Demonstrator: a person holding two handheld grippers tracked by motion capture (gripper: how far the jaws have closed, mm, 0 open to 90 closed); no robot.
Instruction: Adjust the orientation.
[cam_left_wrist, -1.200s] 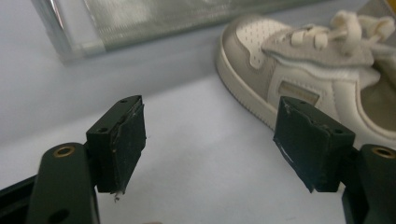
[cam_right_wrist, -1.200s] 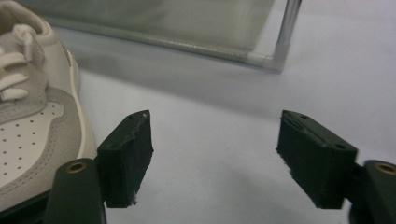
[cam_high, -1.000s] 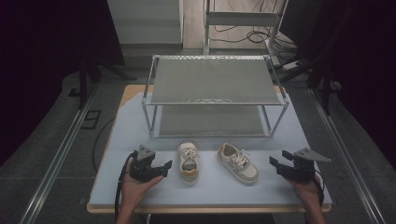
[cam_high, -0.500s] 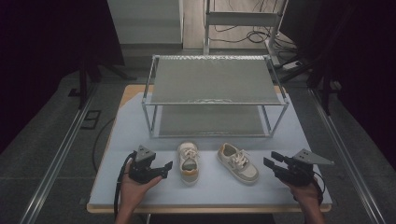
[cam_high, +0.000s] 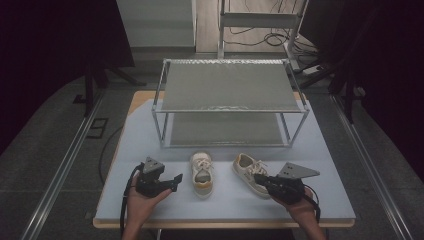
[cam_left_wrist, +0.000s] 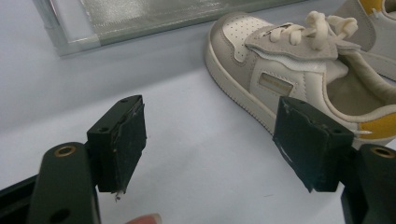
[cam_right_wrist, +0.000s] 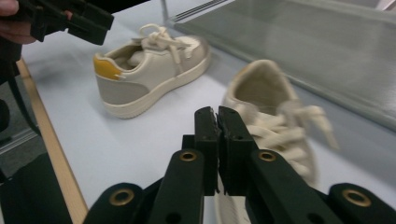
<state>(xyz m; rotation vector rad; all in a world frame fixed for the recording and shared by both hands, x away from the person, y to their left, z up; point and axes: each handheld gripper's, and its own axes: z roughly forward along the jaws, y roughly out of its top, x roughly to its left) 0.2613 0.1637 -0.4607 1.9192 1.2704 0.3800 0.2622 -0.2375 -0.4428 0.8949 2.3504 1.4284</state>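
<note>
Since the earlier high view our right gripper (cam_high: 260, 178) has slid in from the table's right side toward the right shoe (cam_high: 251, 172), and its jaws have just been closing with nothing between them; our left gripper (cam_high: 175, 181) sits where it was. From above now, we see both shoes lying on the pale table (cam_high: 227, 202) in front of the two-level metal rack (cam_high: 228, 102), the left shoe (cam_high: 202, 173) near the middle with its toe toward the rack, the right shoe just beside it and angled outward. Our left gripper rests to the left of the left shoe, close but apart, pointing at it. Our right gripper's tips reach the near side of the right shoe; whether they touch it we cannot tell from here. In the left gripper view, the jaws stand spread wide with bare table between the pads, and the left shoe (cam_left_wrist: 299, 70) lies ahead and to the right, its side behind the right-hand jaw and its yellow heel patch at the edge. In the right gripper view, the jaws are pressed together and empty, the right shoe (cam_right_wrist: 275, 121) blurred right behind them, the left shoe (cam_right_wrist: 149, 67) beyond, and our left gripper (cam_right_wrist: 100, 23) in the top corner.
</note>
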